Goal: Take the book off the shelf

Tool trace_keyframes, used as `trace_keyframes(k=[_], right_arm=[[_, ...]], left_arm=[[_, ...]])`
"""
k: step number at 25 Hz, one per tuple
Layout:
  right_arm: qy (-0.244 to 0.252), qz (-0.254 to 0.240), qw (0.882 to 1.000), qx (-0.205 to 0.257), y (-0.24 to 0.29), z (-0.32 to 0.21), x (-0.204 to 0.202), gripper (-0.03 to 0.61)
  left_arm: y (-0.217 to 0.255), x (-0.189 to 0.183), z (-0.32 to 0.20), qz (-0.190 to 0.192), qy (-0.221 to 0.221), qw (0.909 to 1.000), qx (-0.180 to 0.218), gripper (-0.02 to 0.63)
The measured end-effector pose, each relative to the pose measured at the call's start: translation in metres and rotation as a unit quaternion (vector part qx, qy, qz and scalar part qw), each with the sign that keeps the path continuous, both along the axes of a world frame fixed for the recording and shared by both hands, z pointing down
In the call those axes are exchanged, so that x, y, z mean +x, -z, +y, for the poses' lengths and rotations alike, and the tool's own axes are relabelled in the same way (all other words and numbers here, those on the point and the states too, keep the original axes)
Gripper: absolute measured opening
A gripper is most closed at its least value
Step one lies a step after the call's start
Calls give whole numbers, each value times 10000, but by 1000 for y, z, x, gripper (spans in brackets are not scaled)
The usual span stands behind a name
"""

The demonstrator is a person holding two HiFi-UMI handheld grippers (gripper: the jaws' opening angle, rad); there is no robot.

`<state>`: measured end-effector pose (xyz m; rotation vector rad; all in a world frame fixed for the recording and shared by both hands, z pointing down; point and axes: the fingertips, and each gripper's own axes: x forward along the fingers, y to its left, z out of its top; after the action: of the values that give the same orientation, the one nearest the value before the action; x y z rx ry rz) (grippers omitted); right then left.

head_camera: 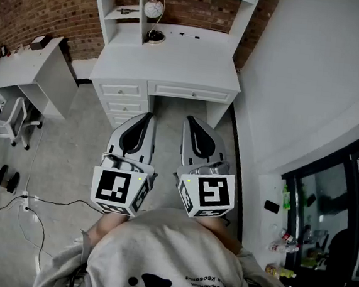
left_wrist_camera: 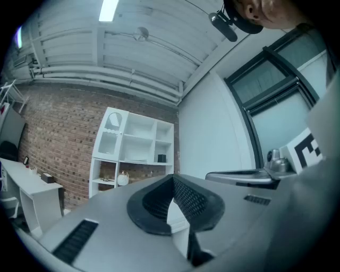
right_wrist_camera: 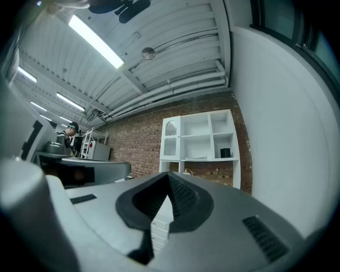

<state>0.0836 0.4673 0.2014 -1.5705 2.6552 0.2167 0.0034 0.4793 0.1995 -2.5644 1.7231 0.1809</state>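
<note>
Approach step: with your left gripper (head_camera: 145, 119) and right gripper (head_camera: 191, 122) clenched empty, well short of the shelf unit (right_wrist_camera: 199, 141) — advance, then part the jaws for the book (right_wrist_camera: 198, 157), seemingly lying flat on its middle shelf.

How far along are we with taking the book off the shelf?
Done: nothing yet. In hand: nothing; the left gripper and right gripper are both shut and empty, held short of the desk. Left: go up to the white shelf, find the book, which I cannot make out from here, and grip it.
</note>
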Motion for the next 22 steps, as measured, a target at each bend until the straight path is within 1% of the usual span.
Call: trace_keyframes(k=[5, 14, 17, 22], right_arm=[[-27, 46, 10000, -73, -4, 16, -16, 17], [-106, 49, 9998, -133, -13, 28, -36, 17], [-55, -63, 9998, -166, -15, 26, -39, 17], [102, -129, 9999, -51, -10, 13, -49, 18]], left_arm=[[-3, -16, 14, 28, -22, 10000, -23, 8], [-11, -36, 24, 90, -143, 9999, -37, 8], [-13, -41, 23, 148, -160, 9997, -54, 8], [-12, -49, 12, 176, -96, 9998, -6, 8]])
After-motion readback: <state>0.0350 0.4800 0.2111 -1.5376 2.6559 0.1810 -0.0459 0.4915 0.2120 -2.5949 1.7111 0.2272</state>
